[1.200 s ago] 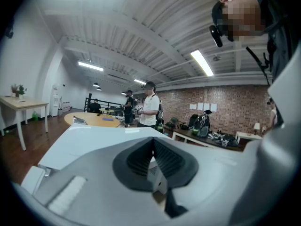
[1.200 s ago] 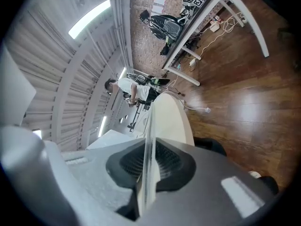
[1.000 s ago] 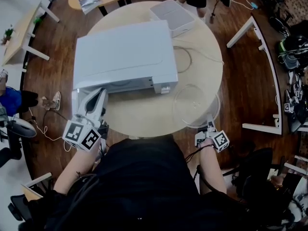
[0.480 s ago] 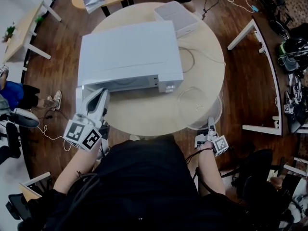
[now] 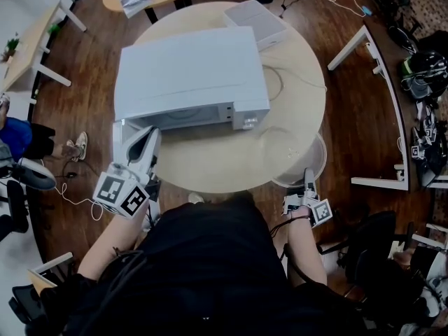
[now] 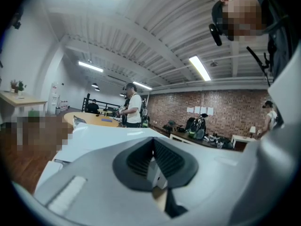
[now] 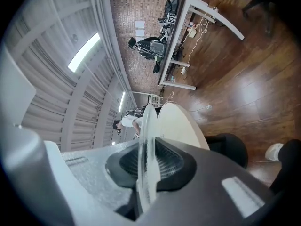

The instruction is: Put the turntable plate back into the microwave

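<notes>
The white microwave [image 5: 189, 68] stands on the round wooden table [image 5: 210, 170] with its door [image 5: 119, 140] swung open at the left. The clear glass turntable plate [image 5: 302, 161] hangs tilted over the table's right front edge. My right gripper [image 5: 306, 175] is shut on the plate's near rim. In the right gripper view the plate [image 7: 146, 121] stands edge-on between the pads of the right gripper [image 7: 146, 149]. My left gripper [image 5: 148, 135] hovers by the open door, pointing at the microwave. Its jaws meet in the left gripper view [image 6: 153, 147], with nothing between them.
A white lidded box [image 5: 255, 21] sits at the table's far side, and a thin cable [image 5: 280, 82] runs beside the microwave. A white desk frame [image 5: 364, 110] and bags stand on the floor to the right. A seated person [image 5: 21, 145] is at the left.
The plate has come off its flat spot on the table, moved toward the right front edge and tipped up as my right gripper rolled. The left gripper stayed by the door.
</notes>
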### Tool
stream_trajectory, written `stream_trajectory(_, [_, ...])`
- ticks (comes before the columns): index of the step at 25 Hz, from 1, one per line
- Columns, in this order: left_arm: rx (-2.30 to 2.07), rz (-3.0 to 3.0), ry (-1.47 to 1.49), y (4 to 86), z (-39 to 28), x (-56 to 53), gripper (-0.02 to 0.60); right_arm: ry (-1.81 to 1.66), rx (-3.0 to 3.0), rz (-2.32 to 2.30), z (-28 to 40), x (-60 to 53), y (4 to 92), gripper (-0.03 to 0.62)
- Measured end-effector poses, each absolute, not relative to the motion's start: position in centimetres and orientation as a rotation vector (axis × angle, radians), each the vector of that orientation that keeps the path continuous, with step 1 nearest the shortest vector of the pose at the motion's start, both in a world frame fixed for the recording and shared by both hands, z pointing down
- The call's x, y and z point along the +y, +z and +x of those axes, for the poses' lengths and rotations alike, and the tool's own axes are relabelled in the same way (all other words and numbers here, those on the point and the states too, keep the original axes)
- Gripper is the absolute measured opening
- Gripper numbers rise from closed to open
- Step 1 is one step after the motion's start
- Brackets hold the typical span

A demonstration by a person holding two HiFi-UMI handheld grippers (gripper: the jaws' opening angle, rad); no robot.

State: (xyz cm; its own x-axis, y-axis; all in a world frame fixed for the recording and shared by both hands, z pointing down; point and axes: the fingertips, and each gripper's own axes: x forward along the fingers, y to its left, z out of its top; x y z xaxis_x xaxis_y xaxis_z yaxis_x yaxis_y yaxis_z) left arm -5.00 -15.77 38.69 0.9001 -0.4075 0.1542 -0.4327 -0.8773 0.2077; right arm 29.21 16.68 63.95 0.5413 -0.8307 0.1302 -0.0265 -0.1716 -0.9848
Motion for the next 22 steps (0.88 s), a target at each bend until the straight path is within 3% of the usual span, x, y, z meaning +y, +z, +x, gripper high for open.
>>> stream_trajectory(22, [-0.582, 2.794, 0.097, 40.0, -8.0, -17.6, 0.006, -0.704, 0.77, -1.57, 27.5, 16.3, 59.3, 0.032])
